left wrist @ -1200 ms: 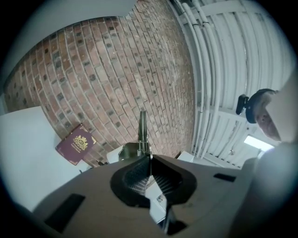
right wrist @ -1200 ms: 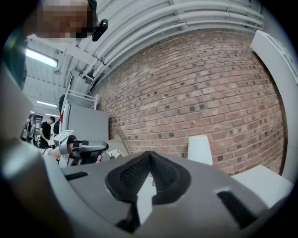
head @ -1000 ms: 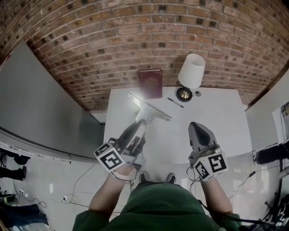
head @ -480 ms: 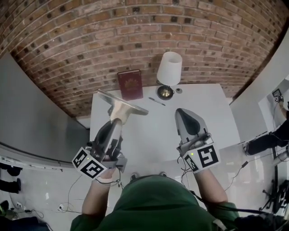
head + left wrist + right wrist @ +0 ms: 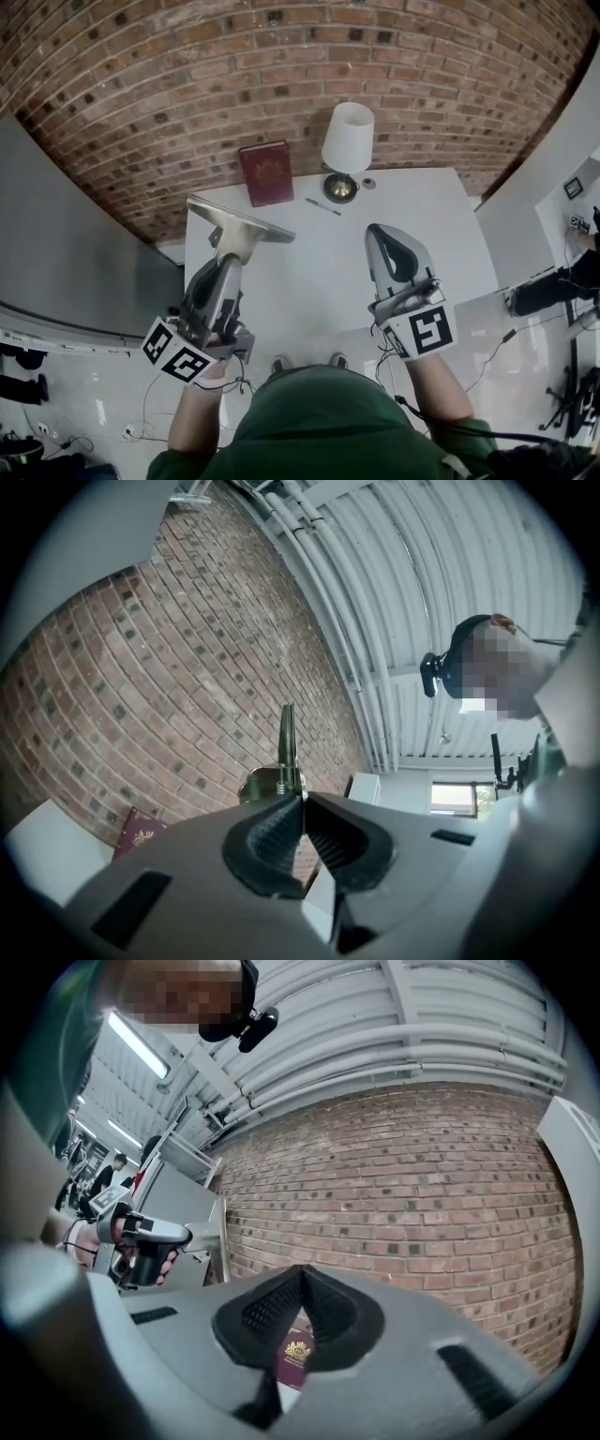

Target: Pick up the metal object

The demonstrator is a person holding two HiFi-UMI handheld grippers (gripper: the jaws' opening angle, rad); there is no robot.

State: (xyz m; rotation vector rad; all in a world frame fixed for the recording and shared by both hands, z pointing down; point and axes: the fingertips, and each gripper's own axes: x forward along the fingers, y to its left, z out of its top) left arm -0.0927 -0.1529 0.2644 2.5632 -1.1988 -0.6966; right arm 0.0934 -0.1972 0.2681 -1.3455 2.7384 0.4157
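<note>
The metal object (image 5: 239, 222) is a flat T-shaped piece with a long blade and a short stem. It hangs in the air above the left end of the white table (image 5: 422, 220). My left gripper (image 5: 234, 259) is shut on its stem, and in the left gripper view the metal object (image 5: 286, 742) stands edge-on just past the closed pads. My right gripper (image 5: 380, 234) hovers over the table's middle, shut with nothing in it. The right gripper view shows the left gripper (image 5: 141, 1237) holding the metal object (image 5: 217, 1232) at the far left.
A dark red book (image 5: 265, 172) lies at the table's back left, also in both gripper views (image 5: 141, 834) (image 5: 298, 1354). A white-shaded lamp (image 5: 347, 139) stands at the back, with a pen (image 5: 322, 206) beside its base. A brick wall runs behind the table.
The head camera has swung, so the table sits further left in view. The left gripper has carried the metal object leftward, away from the book. The right gripper keeps its place, still shut.
</note>
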